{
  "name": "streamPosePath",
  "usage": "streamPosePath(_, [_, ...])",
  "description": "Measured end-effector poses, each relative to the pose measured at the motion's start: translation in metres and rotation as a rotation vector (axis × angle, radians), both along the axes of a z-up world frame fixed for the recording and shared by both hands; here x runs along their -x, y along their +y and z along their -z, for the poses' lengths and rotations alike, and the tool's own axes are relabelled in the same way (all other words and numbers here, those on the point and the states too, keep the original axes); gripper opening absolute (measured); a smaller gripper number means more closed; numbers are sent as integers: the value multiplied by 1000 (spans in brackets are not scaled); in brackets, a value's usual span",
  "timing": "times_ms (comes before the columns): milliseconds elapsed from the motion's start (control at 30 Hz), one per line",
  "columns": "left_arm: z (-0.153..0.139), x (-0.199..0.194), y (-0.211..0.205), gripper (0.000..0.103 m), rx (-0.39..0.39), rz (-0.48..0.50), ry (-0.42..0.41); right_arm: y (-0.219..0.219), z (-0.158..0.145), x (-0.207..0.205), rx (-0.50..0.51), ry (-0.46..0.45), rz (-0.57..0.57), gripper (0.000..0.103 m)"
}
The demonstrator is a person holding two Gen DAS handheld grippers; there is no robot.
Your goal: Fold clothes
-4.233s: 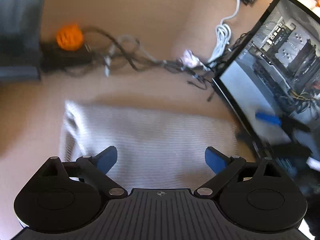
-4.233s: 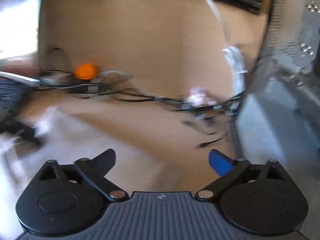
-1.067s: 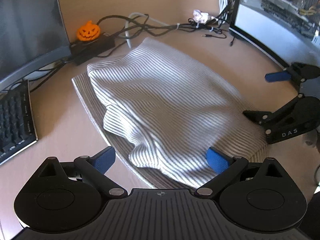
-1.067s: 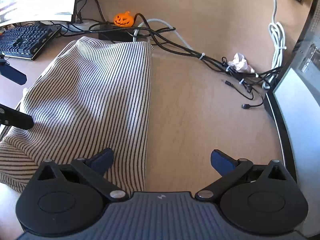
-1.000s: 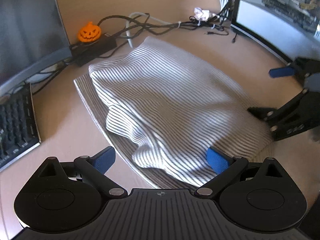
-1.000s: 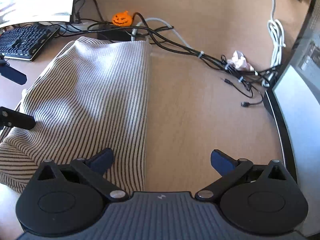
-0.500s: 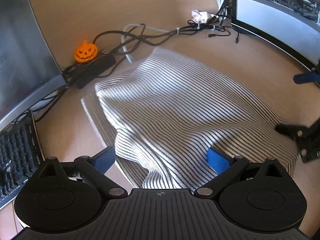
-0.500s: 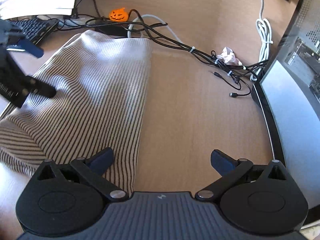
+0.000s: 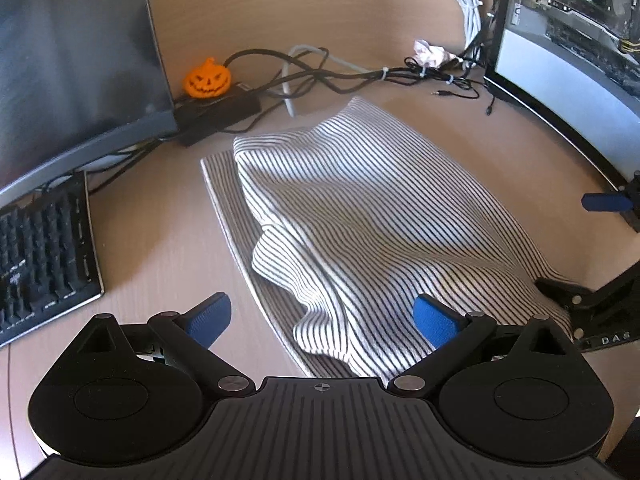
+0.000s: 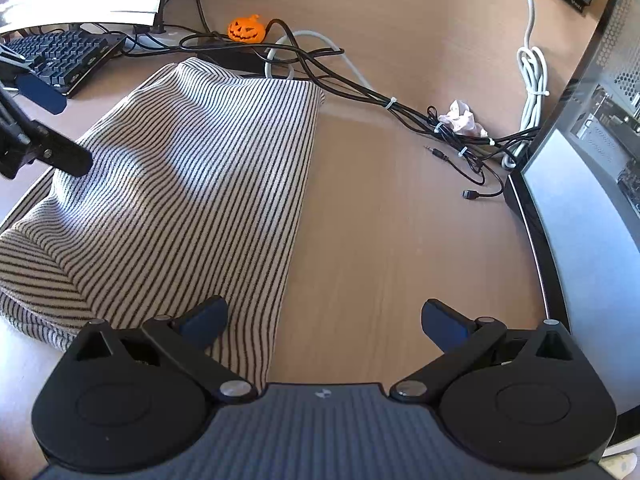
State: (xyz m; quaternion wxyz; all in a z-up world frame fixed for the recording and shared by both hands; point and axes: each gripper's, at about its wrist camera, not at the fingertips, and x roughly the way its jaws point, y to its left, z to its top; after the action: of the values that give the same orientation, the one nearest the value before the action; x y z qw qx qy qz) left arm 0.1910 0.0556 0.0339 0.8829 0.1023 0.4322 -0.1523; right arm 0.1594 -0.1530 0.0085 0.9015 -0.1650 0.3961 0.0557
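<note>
In the left wrist view, the left gripper stood wide open at the bottom of the frame, holding nothing, its blue-padded fingers spread to either side of the near edge of the striped garment. The garment lay in the centre of the frame on the tan wood-look bench, a soft knit with thin dark and pale stripes, folded over on itself with a rumpled, lumpy upper layer and a flat strip of lower layer showing along its left edge. A dark monitor filled the upper left, a black keyboard sat at the left edge, and an orange pumpkin figure rested on a black box beside tangled black cables. A glass-sided computer case curved down the right.

In the right wrist view, the right gripper was likewise open and empty, its left finger over the garment's near right corner, its right finger over bare bench. The garment's straight right edge ran up the middle of the frame. The left gripper entered from the left edge. Cables, a crumpled paper scrap and a coiled white cord lay toward the upper right.
</note>
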Motion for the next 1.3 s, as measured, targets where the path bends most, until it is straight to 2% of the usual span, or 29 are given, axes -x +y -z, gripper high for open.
streamPosePath(867, [10, 10, -3, 100, -25, 18, 30, 2, 2, 4, 3, -18, 17, 103])
streamPosePath(1033, [10, 14, -4, 100, -57, 33, 19, 6, 3, 5, 7, -20, 28, 103])
streamPosePath(1200, [10, 21, 3, 100, -101, 42, 12, 5, -1, 6, 2, 13, -32, 103])
streamPosePath(1300, [3, 21, 14, 100, -89, -18, -1, -1, -19, 4, -19, -14, -89, 103])
